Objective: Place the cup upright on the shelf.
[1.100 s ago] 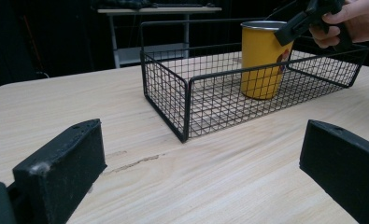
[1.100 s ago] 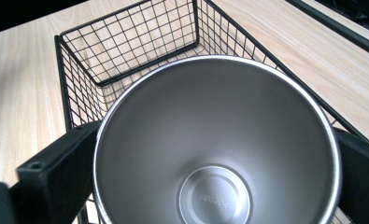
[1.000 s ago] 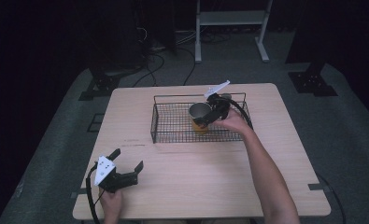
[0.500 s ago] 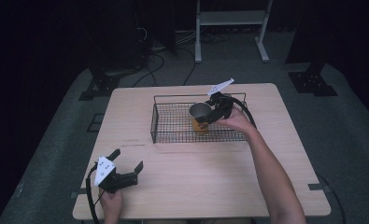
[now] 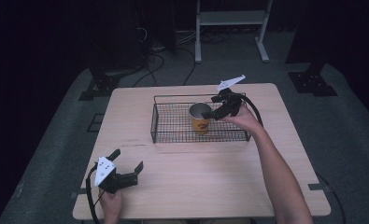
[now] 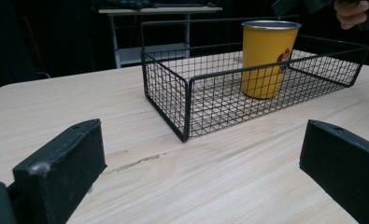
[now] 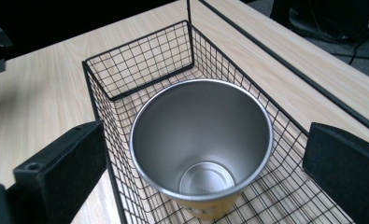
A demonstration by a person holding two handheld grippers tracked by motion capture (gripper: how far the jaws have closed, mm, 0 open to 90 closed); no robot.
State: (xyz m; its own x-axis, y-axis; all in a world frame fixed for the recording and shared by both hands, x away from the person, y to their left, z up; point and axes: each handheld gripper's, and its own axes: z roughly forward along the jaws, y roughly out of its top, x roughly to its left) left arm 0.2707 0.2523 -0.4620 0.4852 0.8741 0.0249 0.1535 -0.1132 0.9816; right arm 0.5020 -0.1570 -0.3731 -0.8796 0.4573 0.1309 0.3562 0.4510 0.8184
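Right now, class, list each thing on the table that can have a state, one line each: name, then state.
yellow metal cup: upright, empty, standing in the basket, not gripped.
black wire basket: flat on the table, open-topped, holding one cup.
left gripper: open, low over the near left of the table, holding nothing.
right gripper: open, poised above the cup's rim, jaws on either side and apart from it.

light wooden table (image 5: 196, 182) carries a black wire basket (image 5: 173, 126) at its far middle.
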